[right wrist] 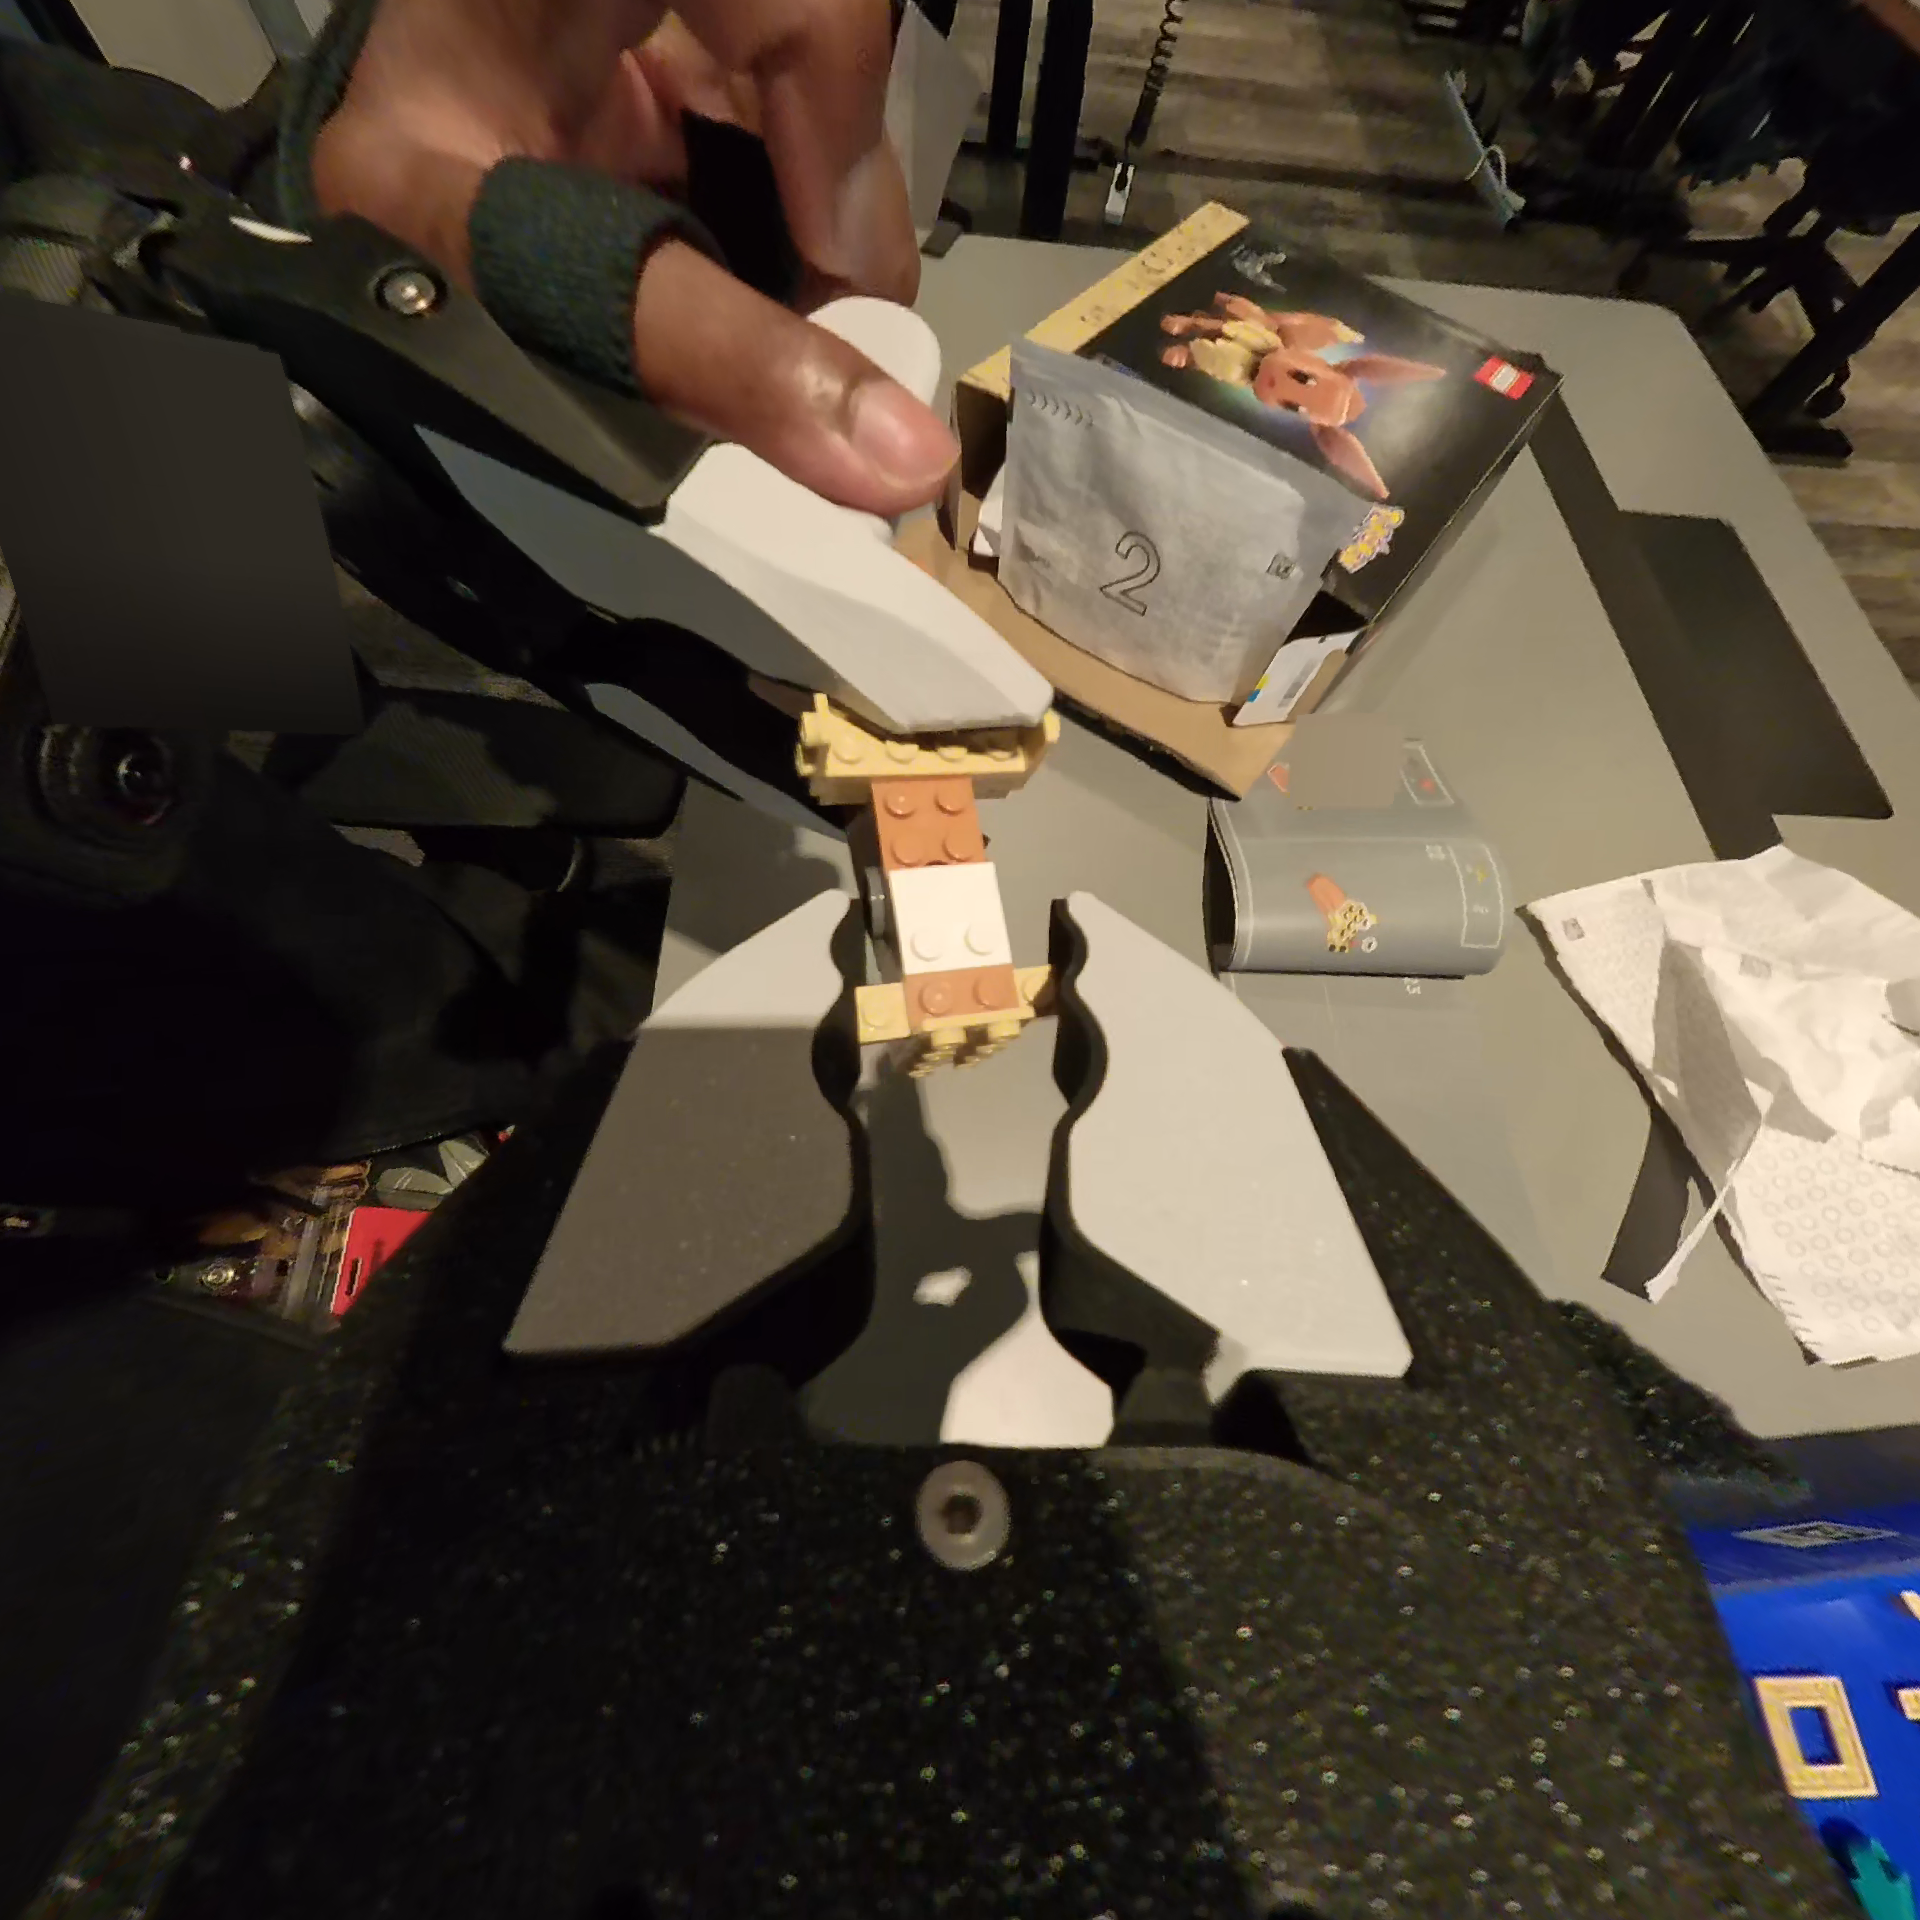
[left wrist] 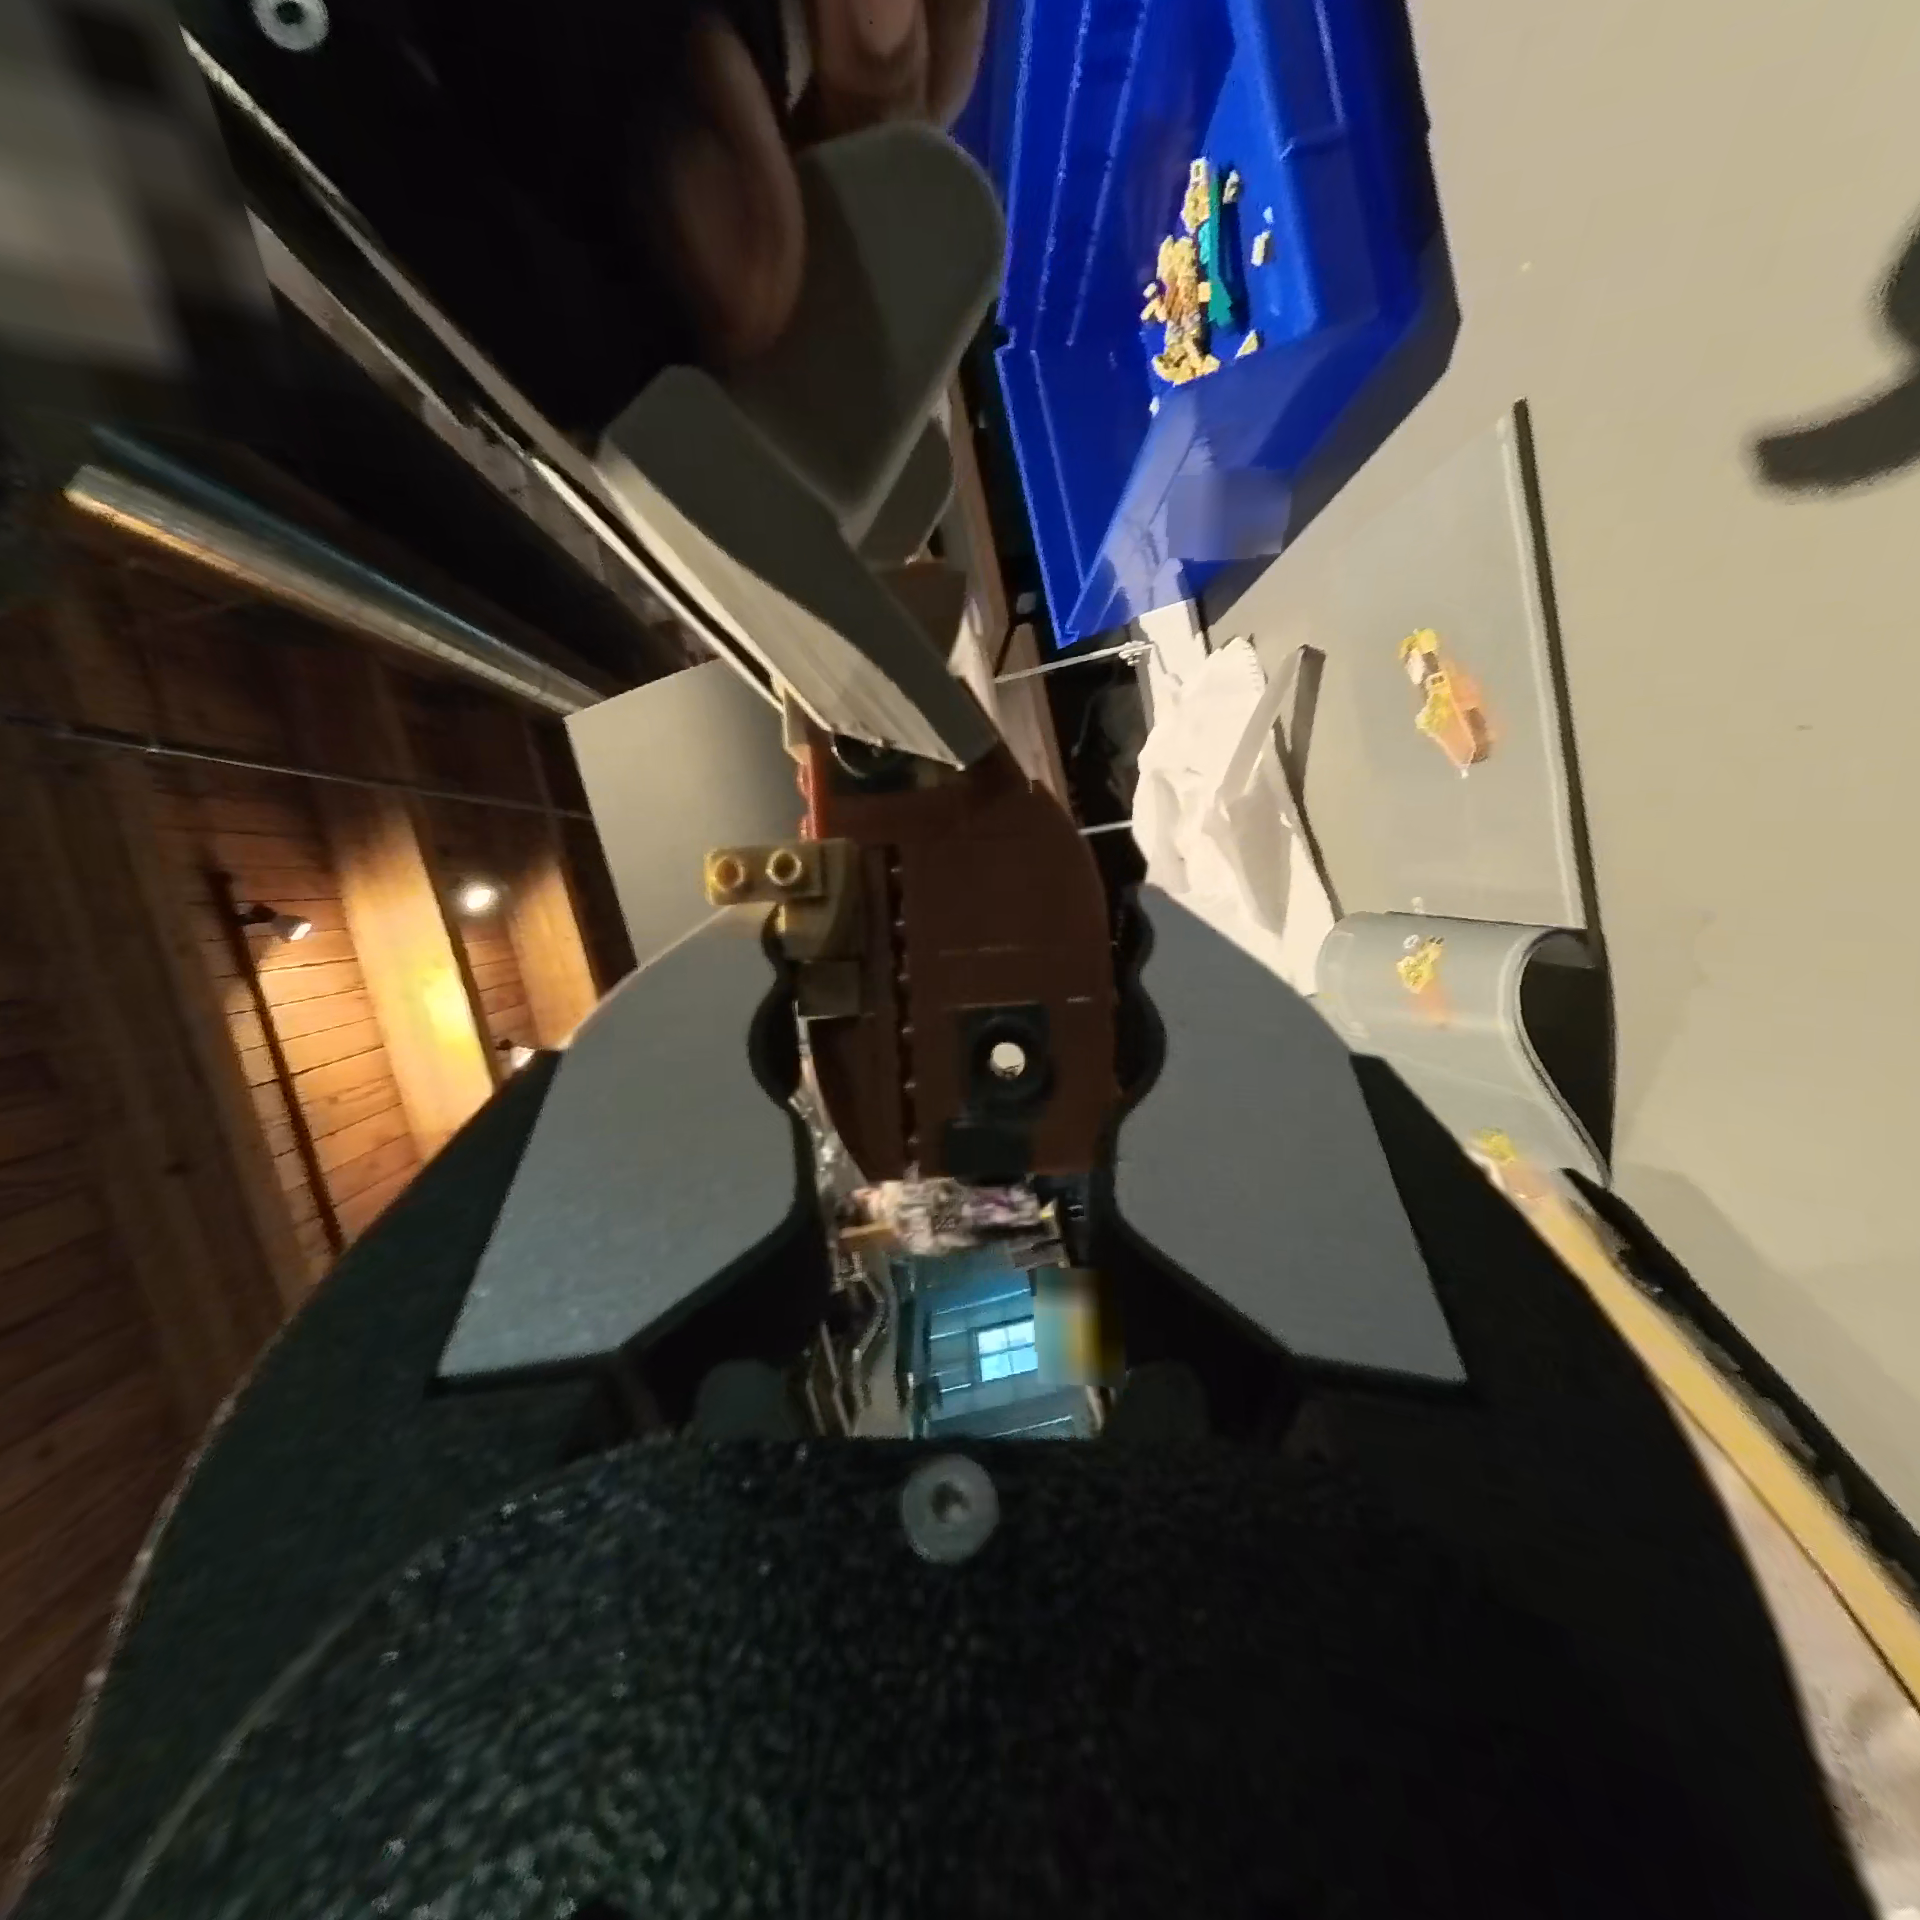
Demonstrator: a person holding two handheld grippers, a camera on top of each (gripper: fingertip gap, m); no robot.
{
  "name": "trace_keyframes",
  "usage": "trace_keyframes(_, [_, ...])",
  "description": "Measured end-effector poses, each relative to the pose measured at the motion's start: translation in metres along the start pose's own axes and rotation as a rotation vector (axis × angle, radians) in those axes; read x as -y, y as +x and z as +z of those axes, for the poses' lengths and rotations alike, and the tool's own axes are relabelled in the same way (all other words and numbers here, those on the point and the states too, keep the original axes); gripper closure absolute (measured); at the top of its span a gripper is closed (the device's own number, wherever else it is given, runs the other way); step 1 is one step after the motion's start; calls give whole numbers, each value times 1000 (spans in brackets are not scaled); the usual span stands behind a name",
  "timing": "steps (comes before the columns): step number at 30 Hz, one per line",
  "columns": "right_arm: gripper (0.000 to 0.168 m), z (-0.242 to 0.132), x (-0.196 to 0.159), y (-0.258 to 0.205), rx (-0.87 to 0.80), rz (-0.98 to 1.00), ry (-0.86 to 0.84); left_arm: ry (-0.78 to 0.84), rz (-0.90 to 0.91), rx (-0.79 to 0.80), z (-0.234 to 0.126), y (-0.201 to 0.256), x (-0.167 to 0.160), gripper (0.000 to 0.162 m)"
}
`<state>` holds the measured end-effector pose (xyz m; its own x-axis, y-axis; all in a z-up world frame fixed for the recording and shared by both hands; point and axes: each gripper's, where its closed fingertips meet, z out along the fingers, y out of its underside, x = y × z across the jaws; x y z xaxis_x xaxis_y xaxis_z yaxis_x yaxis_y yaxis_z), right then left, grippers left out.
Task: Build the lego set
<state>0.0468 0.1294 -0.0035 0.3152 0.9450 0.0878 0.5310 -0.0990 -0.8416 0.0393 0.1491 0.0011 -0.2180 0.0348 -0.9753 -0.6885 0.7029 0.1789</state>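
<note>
My left gripper (left wrist: 940,997) is clamped on the brown lego build (left wrist: 977,977), held above the counter (right wrist: 1558,1039). My right gripper (right wrist: 951,997) pinches its tan end (blue bin (left wrist: 1195,343) sits beyond).

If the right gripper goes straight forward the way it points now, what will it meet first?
The right gripper already has the lego assembly between its fingers, so that comes first. Just beyond, at the assembly's far end, is the left gripper. Depth is hard to judge.
</note>
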Motion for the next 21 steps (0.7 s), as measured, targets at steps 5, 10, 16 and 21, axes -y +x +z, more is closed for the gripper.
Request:
trace_keyframes(5, [135,-1,8,-1,-2,-5,8,-8,17,24,-5,-7,-3,107])
trace_keyframes(10, [135,-5,17,0,-4,-18,11,-21,16,29,-7,-17,-6,108])
trace_keyframes(16, [135,-11,28,0,-22,-49,15,-34,32,54,-11,-31,-10,109])
trace_keyframes(21, [135,-12,33,-1,-29,-70,12,-18,24,68,-14,-36,-10,109])
